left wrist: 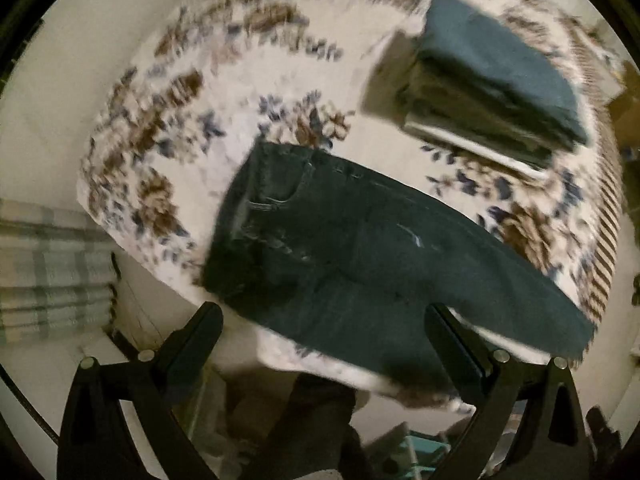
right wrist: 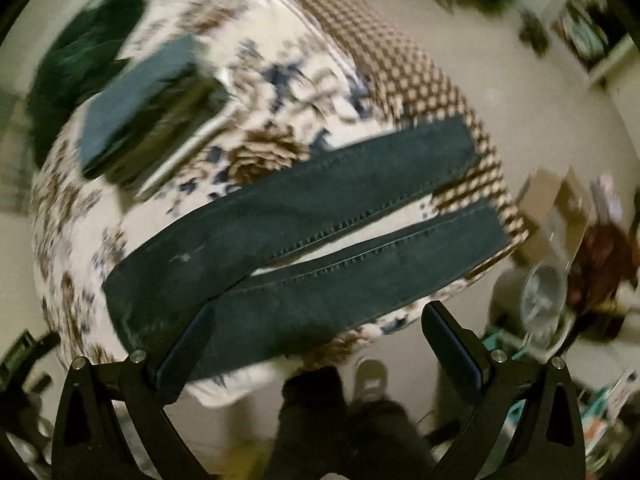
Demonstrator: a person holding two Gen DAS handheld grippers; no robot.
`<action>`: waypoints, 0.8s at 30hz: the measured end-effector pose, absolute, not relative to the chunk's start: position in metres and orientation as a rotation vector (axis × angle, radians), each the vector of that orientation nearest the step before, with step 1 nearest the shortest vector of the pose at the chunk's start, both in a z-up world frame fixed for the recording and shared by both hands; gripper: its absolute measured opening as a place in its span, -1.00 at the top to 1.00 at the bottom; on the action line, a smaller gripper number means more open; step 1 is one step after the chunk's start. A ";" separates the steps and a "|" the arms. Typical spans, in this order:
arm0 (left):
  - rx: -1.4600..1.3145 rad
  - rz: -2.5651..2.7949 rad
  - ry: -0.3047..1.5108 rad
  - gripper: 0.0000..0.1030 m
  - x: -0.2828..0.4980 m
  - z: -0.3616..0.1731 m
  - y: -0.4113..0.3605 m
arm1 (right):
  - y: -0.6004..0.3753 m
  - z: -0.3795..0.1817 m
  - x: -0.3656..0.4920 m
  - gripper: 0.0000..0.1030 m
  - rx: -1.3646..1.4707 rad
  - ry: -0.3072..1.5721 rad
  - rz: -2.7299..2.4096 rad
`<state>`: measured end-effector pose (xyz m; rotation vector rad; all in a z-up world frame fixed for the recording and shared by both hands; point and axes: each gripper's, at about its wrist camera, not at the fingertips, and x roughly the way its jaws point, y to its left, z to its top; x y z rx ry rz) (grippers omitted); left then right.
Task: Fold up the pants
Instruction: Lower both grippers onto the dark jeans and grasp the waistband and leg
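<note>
Hovering above the bed, left gripper [left wrist: 324, 320] was wide open, empty. Pants [left wrist: 360, 248] lay flat on the floral bedspread [left wrist: 160, 120], unfolded; every fold was left to do, I'd judge. Right gripper [right wrist: 316, 324] was also wide open, holding nothing. Left view showed the waistband and pockets; right view showed both legs spread apart, plus the folded stack [right wrist: 144, 112].

no text, label, brand or number can be read anywhere in either blurred view.
</note>
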<state>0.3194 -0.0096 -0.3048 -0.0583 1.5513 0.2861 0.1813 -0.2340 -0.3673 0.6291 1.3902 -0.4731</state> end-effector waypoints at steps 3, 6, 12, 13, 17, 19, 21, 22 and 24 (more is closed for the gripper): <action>-0.096 0.326 1.635 -1.00 0.364 -0.363 -0.011 | -0.266 -0.445 0.230 -1.00 0.747 1.469 -0.539; -0.125 0.358 1.697 -1.00 0.407 -0.415 -0.015 | -0.293 -0.508 0.264 -1.00 0.844 1.521 -0.605; -0.185 0.448 1.809 -1.00 0.479 -0.514 -0.017 | -0.332 -0.599 0.302 -1.00 0.987 1.569 -0.714; -0.194 0.464 1.822 -1.00 0.484 -0.524 -0.015 | -0.335 -0.608 0.302 -1.00 1.000 1.575 -0.732; -0.182 0.547 1.833 -0.65 0.497 -0.552 -0.004 | -0.357 -0.653 0.317 -1.00 1.097 1.585 -0.798; -0.182 0.590 1.818 -0.34 0.494 -0.555 0.006 | -0.363 -0.669 0.321 -0.95 1.140 1.590 -0.819; -0.202 0.586 1.800 -0.07 0.490 -0.555 0.012 | -0.366 -0.682 0.325 -0.76 1.171 1.595 -0.839; -0.203 0.582 1.789 0.14 0.490 -0.557 0.015 | -0.367 -0.686 0.327 -0.70 1.175 1.603 -0.842; -0.209 0.577 1.752 0.39 0.483 -0.551 0.021 | -0.368 -0.690 0.329 -0.50 1.176 1.597 -0.853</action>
